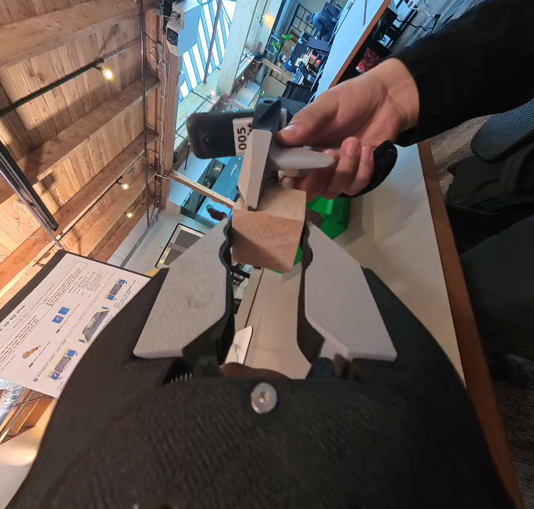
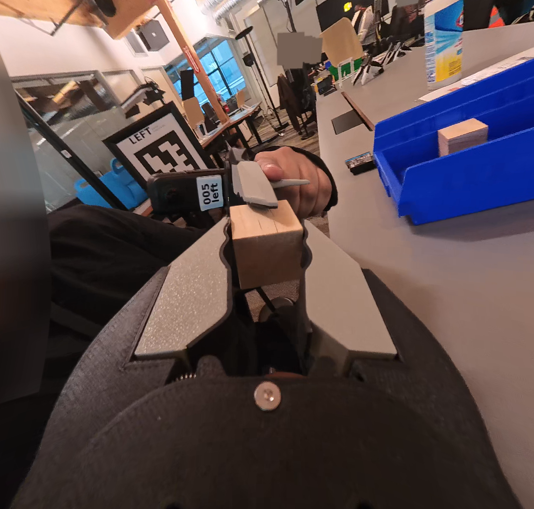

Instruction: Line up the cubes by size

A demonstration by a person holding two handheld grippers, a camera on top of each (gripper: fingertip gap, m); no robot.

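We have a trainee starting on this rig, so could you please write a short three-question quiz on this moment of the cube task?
1. True or false: the wooden cube rests on the table.
2. What grips the cube? A) the left gripper only; B) the right gripper only; C) both grippers.
3. Where does the second wooden block sit?

Key:
1. False. The cube is held in the air beside the table.
2. C. Each wrist view shows its own fingers closed on the cube, with a finger of the other gripper on the cube's top.
3. In the blue bin on the table.
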